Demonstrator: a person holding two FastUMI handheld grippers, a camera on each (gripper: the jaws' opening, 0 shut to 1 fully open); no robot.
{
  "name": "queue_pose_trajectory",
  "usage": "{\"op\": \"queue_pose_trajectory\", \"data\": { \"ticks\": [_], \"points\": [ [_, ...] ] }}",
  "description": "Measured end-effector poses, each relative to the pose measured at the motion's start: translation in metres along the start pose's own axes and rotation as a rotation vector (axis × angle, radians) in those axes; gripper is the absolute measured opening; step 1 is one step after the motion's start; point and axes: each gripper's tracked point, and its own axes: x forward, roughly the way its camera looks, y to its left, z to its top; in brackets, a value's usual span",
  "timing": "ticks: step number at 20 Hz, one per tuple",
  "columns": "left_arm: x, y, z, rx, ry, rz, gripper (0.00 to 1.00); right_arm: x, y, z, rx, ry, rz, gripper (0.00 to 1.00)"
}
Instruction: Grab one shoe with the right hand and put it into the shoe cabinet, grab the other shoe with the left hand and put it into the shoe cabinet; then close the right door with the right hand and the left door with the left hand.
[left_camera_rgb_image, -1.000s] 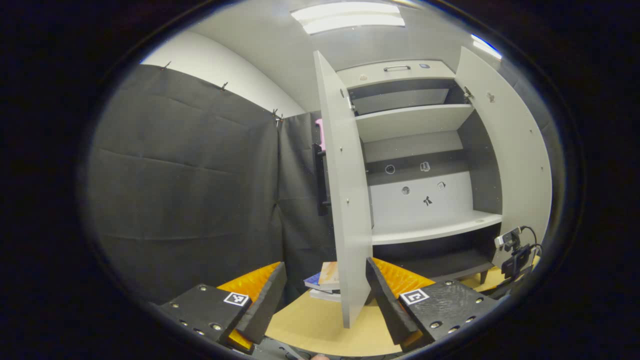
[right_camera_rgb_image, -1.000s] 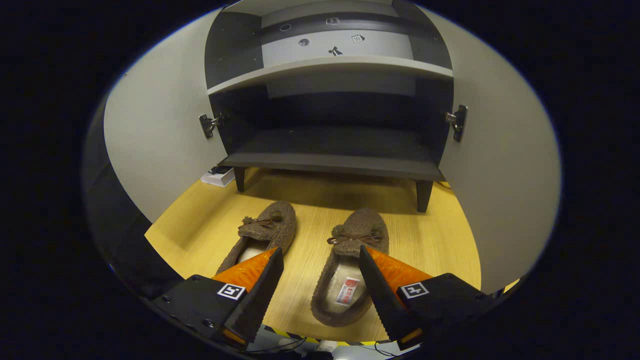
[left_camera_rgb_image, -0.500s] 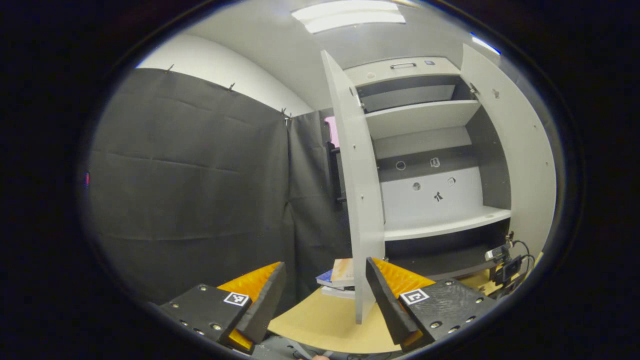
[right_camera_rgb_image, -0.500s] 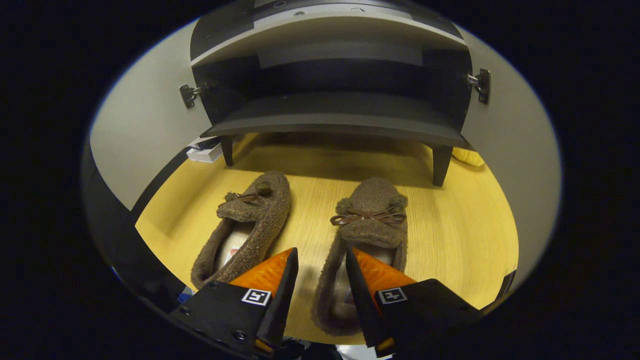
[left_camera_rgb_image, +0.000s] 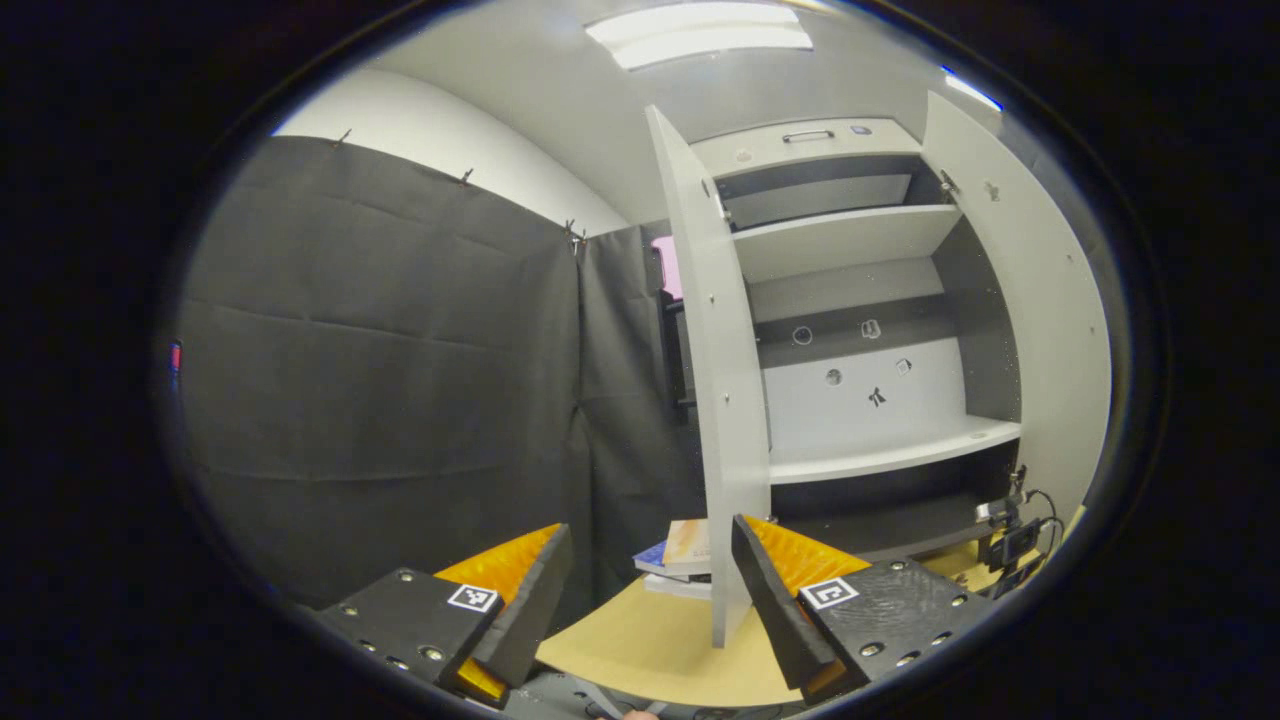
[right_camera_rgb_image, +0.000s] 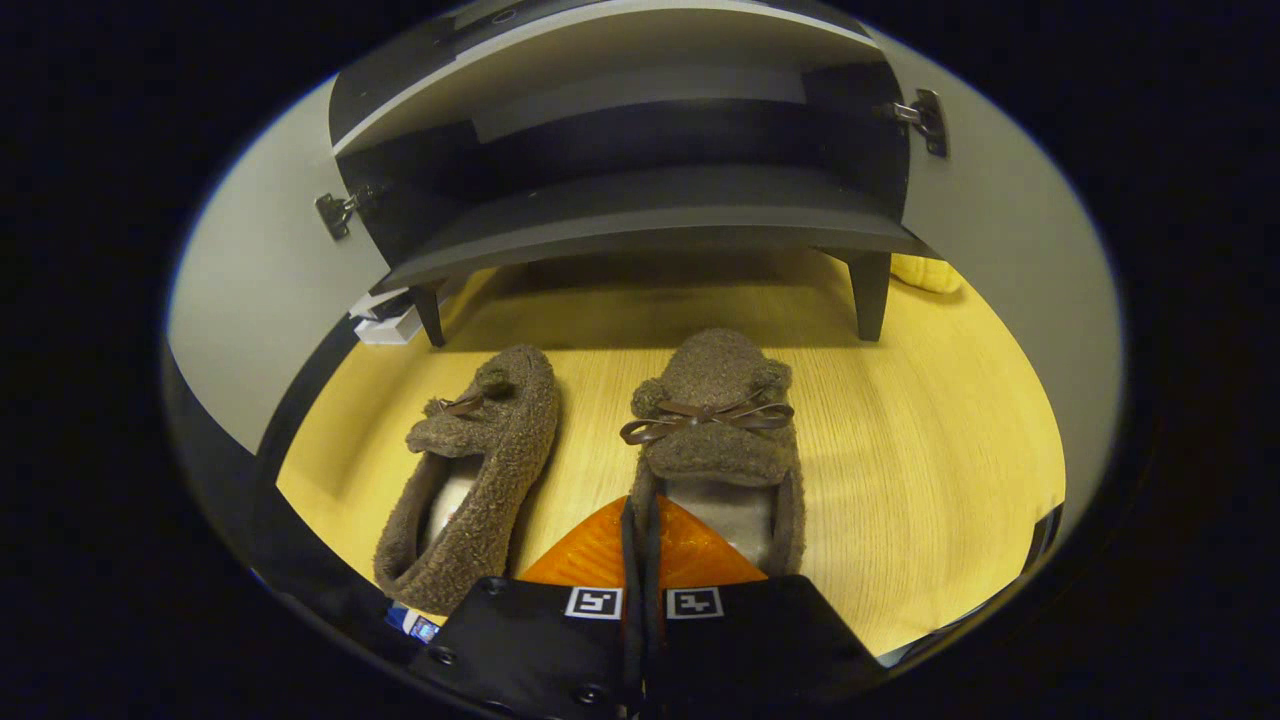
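Right claw (right_camera_rgb_image: 636, 520) low, pinching right shoe's (right_camera_rgb_image: 716, 440) side wall, left claw (left_camera_rgb_image: 648, 570) level, spread, empty

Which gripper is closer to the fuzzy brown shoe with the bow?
Right. The right gripper is closed on the near side wall of the bow shoe. The left gripper is up facing the cabinet's left door.

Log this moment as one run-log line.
right tongs: shut on right shoe side wall | left tongs: open, idle | left shoe: on floor | cabinet doors: open
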Motion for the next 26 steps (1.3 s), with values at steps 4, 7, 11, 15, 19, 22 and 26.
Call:
{"op": "queue_pose_trajectory", "data": {
  "ticks": [4,7,11,15,19,22,26],
  "points": [
    [0.002,-0.009,0.0,-0.009,0.0,-0.023,0.93,-0.022,0.001,0.017,0.031,-0.04,0.025,0.02],
    [0.002,-0.018,0.001,-0.01,-0.004,-0.05,0.93,-0.042,0.012,0.033,0.049,-0.082,0.06,0.02],
    [0.005,-0.028,0.0,-0.021,-0.005,-0.078,0.93,-0.074,0.026,0.063,0.057,-0.155,0.104,0.02],
    [0.006,-0.032,-0.003,-0.039,0.0,-0.092,0.93,-0.107,0.031,0.097,0.074,-0.235,0.129,0.02],
    [0.01,-0.034,-0.005,-0.052,0.0,-0.1,1.0,-0.138,0.038,0.13,0.07,-0.312,0.157,0.02],
    [0.012,-0.038,-0.006,-0.056,0.0,-0.107,0.85,-0.161,0.045,0.159,0.044,-0.377,0.174,0.02],
    [0.017,-0.04,-0.009,-0.063,0.004,-0.111,0.85,-0.188,0.053,0.213,0.01,-0.479,0.187,0.02]
  ]
}}
